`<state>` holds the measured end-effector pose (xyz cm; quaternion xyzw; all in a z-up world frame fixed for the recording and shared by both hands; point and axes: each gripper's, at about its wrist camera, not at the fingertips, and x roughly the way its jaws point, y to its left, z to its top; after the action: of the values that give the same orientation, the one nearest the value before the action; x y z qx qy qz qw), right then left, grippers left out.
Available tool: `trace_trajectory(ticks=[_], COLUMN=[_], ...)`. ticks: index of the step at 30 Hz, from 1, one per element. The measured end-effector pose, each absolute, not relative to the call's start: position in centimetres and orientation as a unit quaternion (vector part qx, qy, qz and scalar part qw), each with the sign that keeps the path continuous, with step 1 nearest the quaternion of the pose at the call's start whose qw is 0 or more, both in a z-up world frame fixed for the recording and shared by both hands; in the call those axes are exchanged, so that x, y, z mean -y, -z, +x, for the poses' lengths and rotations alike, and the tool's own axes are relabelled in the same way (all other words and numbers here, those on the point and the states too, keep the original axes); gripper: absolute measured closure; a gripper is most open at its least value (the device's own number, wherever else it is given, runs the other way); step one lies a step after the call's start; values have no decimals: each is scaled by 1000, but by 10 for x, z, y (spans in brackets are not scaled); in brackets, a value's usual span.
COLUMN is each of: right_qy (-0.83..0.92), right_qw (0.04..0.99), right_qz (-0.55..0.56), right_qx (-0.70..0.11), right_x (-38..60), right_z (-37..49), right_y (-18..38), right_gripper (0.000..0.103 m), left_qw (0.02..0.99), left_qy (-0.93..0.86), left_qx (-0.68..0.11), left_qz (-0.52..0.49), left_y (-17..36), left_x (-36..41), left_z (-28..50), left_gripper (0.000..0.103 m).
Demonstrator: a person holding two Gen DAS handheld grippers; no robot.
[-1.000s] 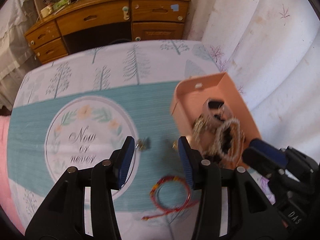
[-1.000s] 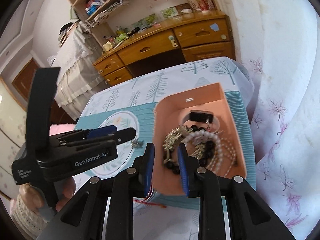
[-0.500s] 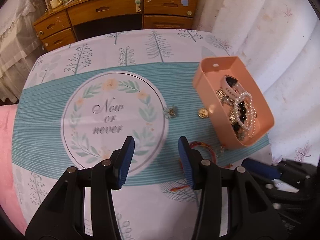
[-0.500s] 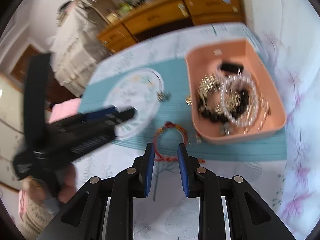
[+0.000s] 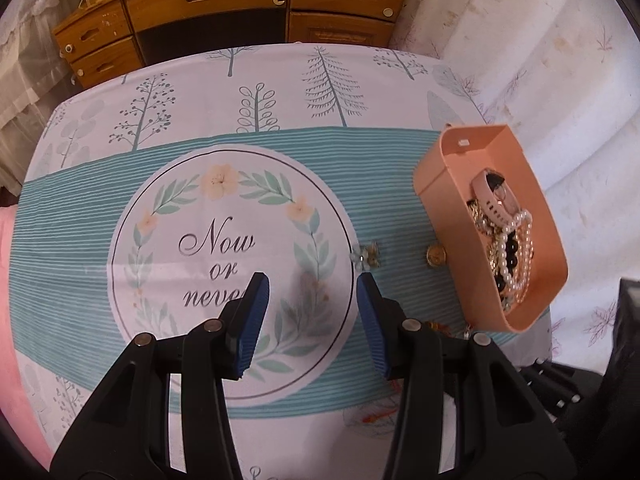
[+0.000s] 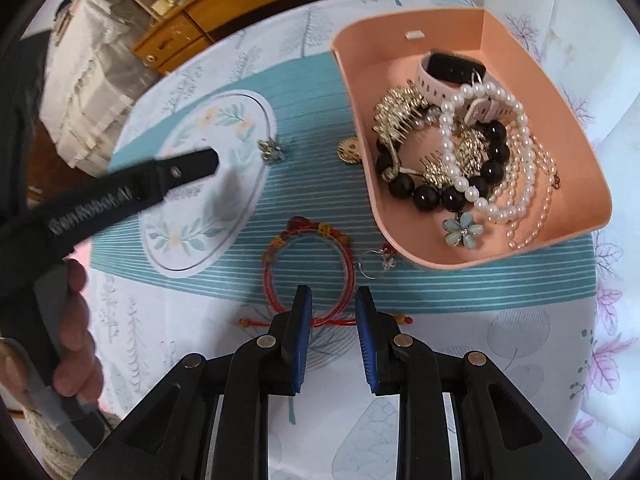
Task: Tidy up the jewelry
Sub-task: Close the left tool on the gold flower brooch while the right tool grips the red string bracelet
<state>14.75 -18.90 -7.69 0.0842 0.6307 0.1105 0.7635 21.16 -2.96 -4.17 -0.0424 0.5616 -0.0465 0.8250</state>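
A pink tray [image 6: 520, 248] [image 5: 448, 208] on the right of the table holds a watch [image 6: 452, 66], pearl strands [image 6: 516, 168], black beads [image 6: 436, 192], gold combs and a blue flower brooch [image 6: 463, 230]. On the cloth lie a red cord bracelet [image 6: 310, 264], a small ring [image 6: 374, 264], a gold round piece [image 6: 349, 151] [image 5: 435, 257] and a flower brooch [image 6: 272, 151] [image 5: 366, 256]. My right gripper [image 6: 332, 300] is open and empty above the bracelet's near edge. My left gripper [image 5: 312, 284] is open and empty, just short of the brooch.
The table carries a teal and white cloth with a round "Now or never" print [image 5: 224, 248]. A wooden desk with drawers [image 5: 240, 4] stands beyond the far edge. A leaf-print curtain [image 5: 540, 60] hangs to the right.
Both grippers have pulled back from the tray toward the near side of the table. The right one has come over the red bracelet and opened wider. The left one stays open.
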Motion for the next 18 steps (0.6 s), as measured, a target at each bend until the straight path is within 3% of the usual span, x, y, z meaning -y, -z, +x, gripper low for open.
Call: trace_trajectory(ticks=[6,11,18], right_qy=[-89,-93,-115], right_qw=[775,791,790], right_qz=[32,-47,-40], right_qx=[-624,-603,-600], right_x=[174,154,157], right_z=[154,148,133], right_y=[82,84,83], right_gripper=[94,96,98], left_qw=[822,818,824], left_qy=[50,54,45], left_qx=[-565,-569,-565], left_qz=[-53,-57,-28], left_y=[49,58,67], left_x=[30,37,58], left_z=[224,232,242], left_gripper=[61,61,61])
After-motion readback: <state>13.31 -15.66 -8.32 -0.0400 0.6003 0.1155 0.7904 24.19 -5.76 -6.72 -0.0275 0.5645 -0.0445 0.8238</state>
